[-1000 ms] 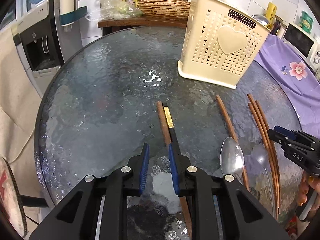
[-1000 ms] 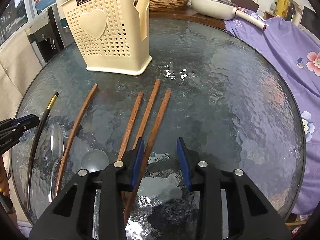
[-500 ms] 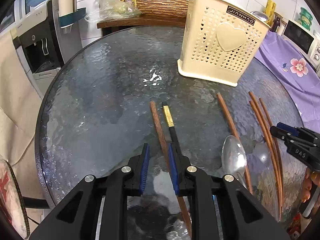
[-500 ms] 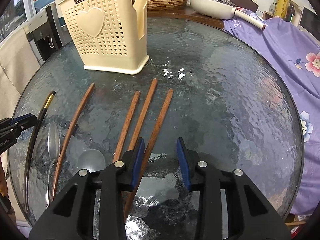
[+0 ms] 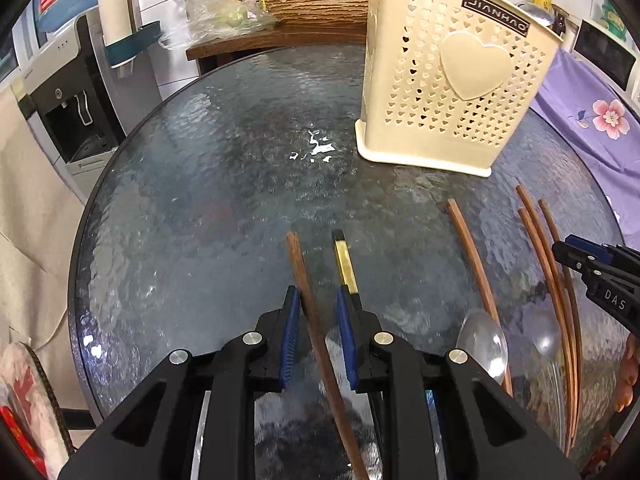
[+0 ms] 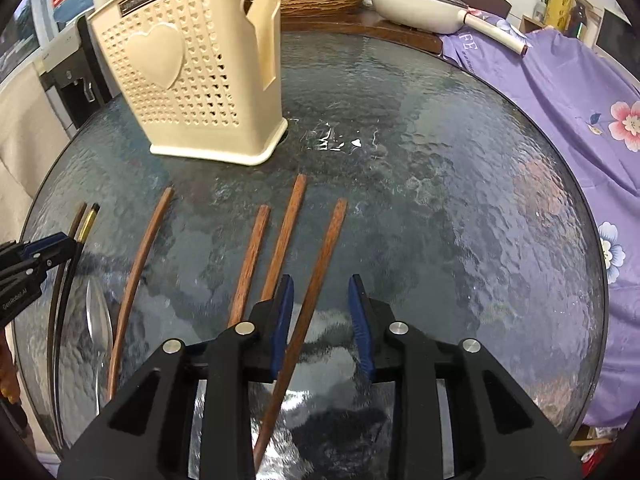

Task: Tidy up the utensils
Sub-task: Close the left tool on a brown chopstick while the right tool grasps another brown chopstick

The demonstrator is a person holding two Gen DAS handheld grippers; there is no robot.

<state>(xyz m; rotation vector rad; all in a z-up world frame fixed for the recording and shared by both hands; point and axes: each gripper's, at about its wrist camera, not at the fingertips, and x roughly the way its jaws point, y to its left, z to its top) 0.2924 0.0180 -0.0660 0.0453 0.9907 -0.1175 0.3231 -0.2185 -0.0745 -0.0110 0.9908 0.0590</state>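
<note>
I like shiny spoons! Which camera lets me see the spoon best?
The left wrist view. There the metal spoon shows its whole shiny bowl, lying on the glass table beside a brown chopstick. In the right wrist view the same spoon sits squashed at the left edge, thin and blurry.

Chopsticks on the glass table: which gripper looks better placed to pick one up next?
Probably the left gripper: a brown chopstick lies between its narrow-set pads, close to one pad. The right gripper also straddles a chopstick, but with a wider gap left to close.
</note>
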